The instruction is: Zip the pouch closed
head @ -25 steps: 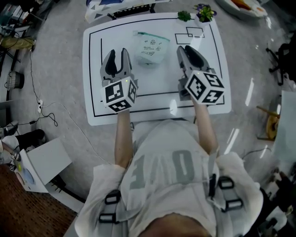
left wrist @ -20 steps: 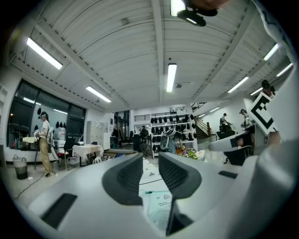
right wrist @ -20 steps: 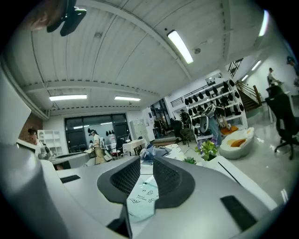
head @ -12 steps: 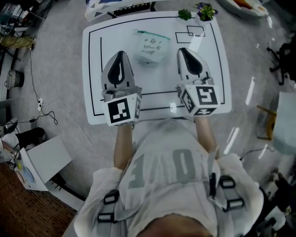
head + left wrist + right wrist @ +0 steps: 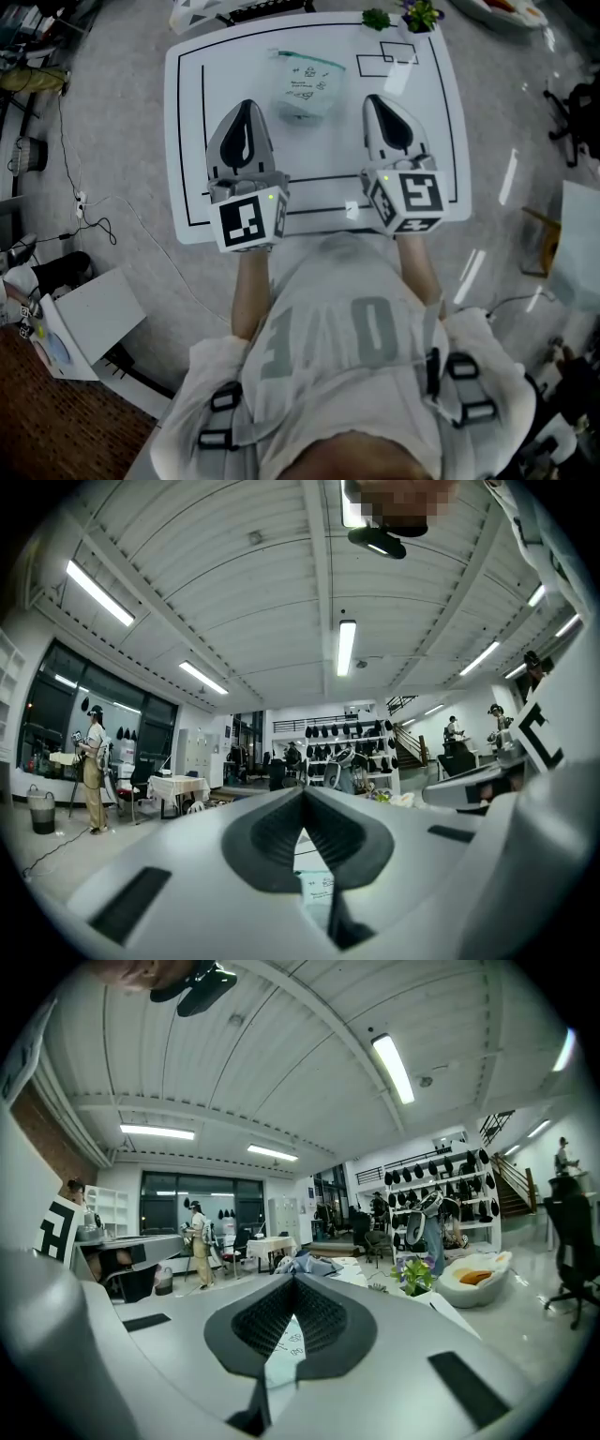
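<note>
A clear pouch [image 5: 306, 86] with a green zip strip along its far edge lies on the white table [image 5: 187, 141], towards the back and midway between the two grippers. My left gripper [image 5: 246, 105] hovers to the pouch's near left, shut with nothing in it. On the near right, my right gripper [image 5: 374, 99] is shut and empty too. Neither touches the pouch. In the left gripper view the jaws [image 5: 302, 797] meet, and a sliver of the pouch [image 5: 315, 881] shows below them. The right gripper view shows the same: closed jaws [image 5: 292, 1283] with the pouch [image 5: 281, 1346] beyond.
Two small potted plants [image 5: 378, 18] [image 5: 418, 13] stand at the table's far right corner. Black lines and a small rectangle [image 5: 385, 64] are drawn on the tabletop. Cables and boxes lie on the floor to the left. People stand in the room beyond.
Both grippers went from open to shut. Each rolled upright, so the marker cubes now face the camera squarely. The left one rose a little. The pouch stayed where it was.
</note>
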Demonstrator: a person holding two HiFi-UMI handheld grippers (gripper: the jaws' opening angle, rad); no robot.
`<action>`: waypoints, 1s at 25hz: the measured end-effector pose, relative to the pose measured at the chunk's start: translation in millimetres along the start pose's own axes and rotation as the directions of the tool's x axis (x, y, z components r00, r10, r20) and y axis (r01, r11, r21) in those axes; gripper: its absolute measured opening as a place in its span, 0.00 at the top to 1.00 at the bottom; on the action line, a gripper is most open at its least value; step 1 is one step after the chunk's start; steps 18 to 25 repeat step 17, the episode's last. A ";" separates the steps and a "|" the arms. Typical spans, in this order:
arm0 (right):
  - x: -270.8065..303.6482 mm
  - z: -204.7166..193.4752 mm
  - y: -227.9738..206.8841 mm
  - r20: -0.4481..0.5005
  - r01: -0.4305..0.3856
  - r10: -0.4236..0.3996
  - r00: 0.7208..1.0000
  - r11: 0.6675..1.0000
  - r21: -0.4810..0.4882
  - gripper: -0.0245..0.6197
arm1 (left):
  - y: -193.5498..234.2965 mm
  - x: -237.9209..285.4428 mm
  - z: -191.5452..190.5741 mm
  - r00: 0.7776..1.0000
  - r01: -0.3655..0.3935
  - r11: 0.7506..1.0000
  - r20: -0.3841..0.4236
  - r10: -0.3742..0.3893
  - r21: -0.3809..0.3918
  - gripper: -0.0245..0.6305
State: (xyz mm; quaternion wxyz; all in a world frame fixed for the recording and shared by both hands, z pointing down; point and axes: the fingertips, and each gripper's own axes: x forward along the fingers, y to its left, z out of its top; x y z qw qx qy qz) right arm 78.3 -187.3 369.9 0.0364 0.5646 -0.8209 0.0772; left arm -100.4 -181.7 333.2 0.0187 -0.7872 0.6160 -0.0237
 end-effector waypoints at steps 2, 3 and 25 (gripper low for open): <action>-0.7 0.0 -0.8 0.001 0.001 -0.001 1.000 1.000 -0.001 0.95 | 0.8 -1.3 1.7 1.000 -0.008 1.000 0.004 0.008 0.014 0.95; -1.1 0.1 -1.9 0.000 0.004 -0.004 1.000 1.000 -0.002 0.95 | 1.3 -1.8 2.2 1.000 -0.011 1.000 0.005 0.011 0.019 0.95; -8.9 0.8 -20.8 -0.010 0.061 -0.062 0.998 0.996 -0.059 0.95 | 4.5 -6.4 17.4 0.999 -0.027 0.997 0.042 0.024 0.069 0.95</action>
